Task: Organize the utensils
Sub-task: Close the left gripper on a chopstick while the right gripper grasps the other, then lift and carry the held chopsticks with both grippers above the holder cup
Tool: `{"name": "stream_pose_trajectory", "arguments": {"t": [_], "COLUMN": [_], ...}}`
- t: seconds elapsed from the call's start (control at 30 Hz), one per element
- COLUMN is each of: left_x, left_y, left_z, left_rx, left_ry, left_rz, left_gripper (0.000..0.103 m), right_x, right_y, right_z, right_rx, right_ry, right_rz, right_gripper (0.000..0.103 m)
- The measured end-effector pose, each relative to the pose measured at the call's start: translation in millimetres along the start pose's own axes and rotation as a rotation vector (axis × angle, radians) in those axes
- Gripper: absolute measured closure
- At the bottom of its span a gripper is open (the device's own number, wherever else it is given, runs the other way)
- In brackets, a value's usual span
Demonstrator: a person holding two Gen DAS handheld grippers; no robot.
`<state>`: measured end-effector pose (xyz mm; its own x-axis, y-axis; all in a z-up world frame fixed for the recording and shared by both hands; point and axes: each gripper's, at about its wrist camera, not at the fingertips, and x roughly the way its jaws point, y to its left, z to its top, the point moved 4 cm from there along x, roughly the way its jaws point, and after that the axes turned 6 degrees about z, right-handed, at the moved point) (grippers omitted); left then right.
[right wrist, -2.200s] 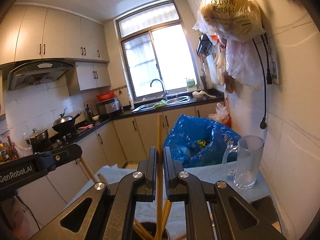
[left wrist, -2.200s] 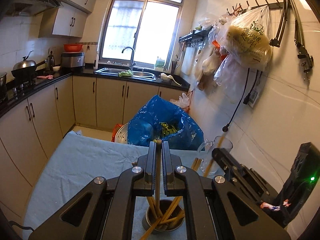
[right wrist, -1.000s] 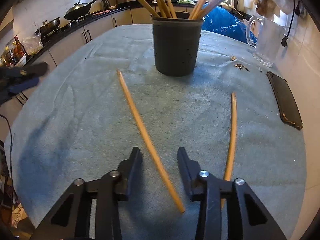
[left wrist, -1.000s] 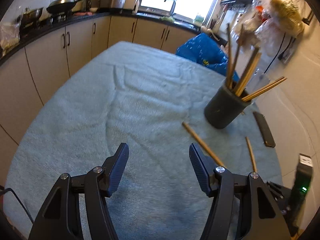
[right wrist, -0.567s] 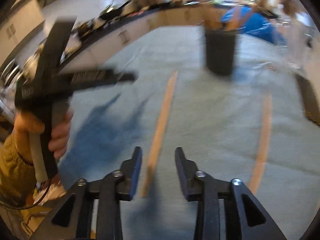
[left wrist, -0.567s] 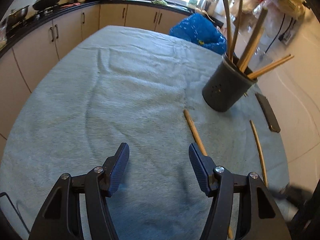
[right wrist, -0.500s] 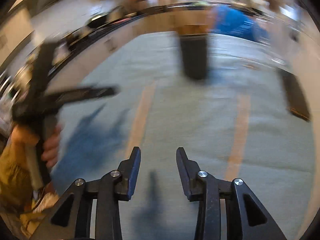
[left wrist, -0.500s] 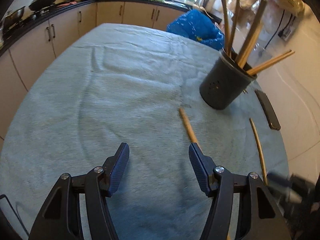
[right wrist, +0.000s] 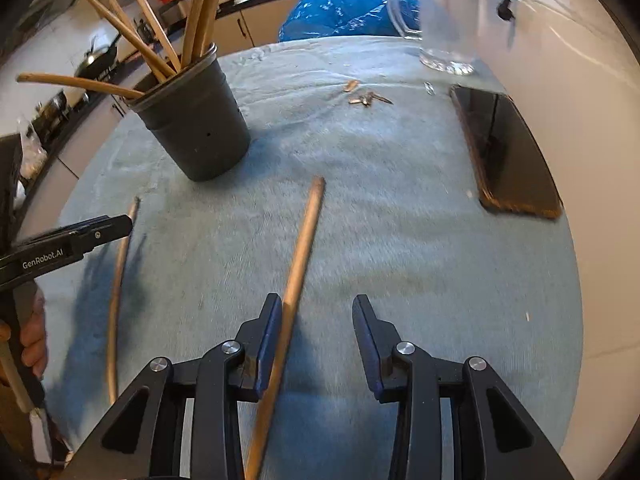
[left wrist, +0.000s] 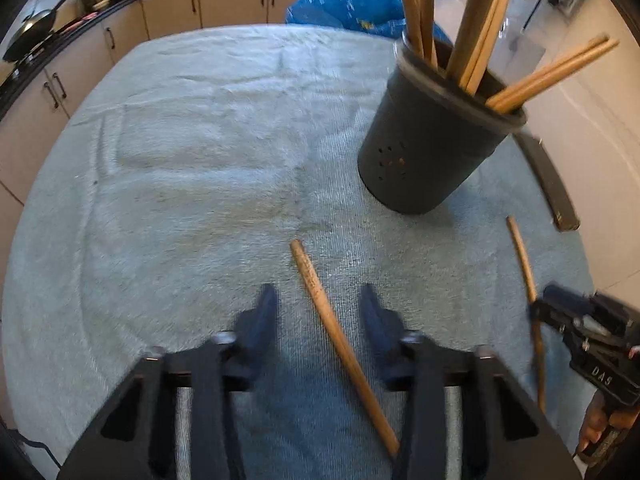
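Observation:
A dark grey holder (left wrist: 424, 152) with several wooden chopsticks stands on the teal cloth. In the left wrist view, one loose chopstick (left wrist: 340, 340) lies on the cloth between the fingers of my left gripper (left wrist: 320, 308). Its jaws are closing and the pads do not touch the stick. In the right wrist view, a second loose chopstick (right wrist: 296, 264) lies between the jaws of my right gripper (right wrist: 316, 312), close along the left pad. The right pad stands well apart from it. The holder (right wrist: 196, 128) is ahead to the left there, with the left gripper (right wrist: 120, 224) over the first chopstick (right wrist: 116, 300).
A black phone (right wrist: 508, 152) lies at the right of the cloth, near the wall. Behind it stand a glass jug (right wrist: 444, 12) and some small metal bits (right wrist: 366, 98). A blue bag (right wrist: 340, 8) sits past the far table edge. Kitchen cabinets (left wrist: 168, 4) line the left.
Both grippers have shifted right. Each loose chopstick now lies between a gripper's jaws instead of beside them. The left jaws have narrowed.

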<state>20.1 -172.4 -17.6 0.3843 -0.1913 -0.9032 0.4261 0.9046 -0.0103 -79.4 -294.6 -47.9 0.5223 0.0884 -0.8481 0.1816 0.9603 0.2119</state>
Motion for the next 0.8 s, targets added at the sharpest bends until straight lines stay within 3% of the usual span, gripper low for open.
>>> {"name": "stream_pose_trajectory", "arguments": {"t": [0.27,0.63,0.7,0.8], "left_x": [9,13,12,7], "left_y": [-4,-16,-21,-22], "left_z": [16,21,20,16], "left_rx": [0.029,0.078,0.106,0.094], "left_ry": [0.014,-0.002,-0.016,-0.027], "left_rz": [0.025,0.062,0.075,0.049], "left_gripper": [0.072,0.072,0.092,0.096], "right_x": [27,41,42,42], "right_y": [7,4,4,7], "right_z": [39,66,69,68], "right_rx": [-0.053,-0.012,0.005,0.010], "right_ry": [0.043,0.056,0.060,0.047], "right_rz": [-0.081,-0.147,-0.164,-0.179], "right_gripper": [0.082,0.084,0.085,0.095]}}
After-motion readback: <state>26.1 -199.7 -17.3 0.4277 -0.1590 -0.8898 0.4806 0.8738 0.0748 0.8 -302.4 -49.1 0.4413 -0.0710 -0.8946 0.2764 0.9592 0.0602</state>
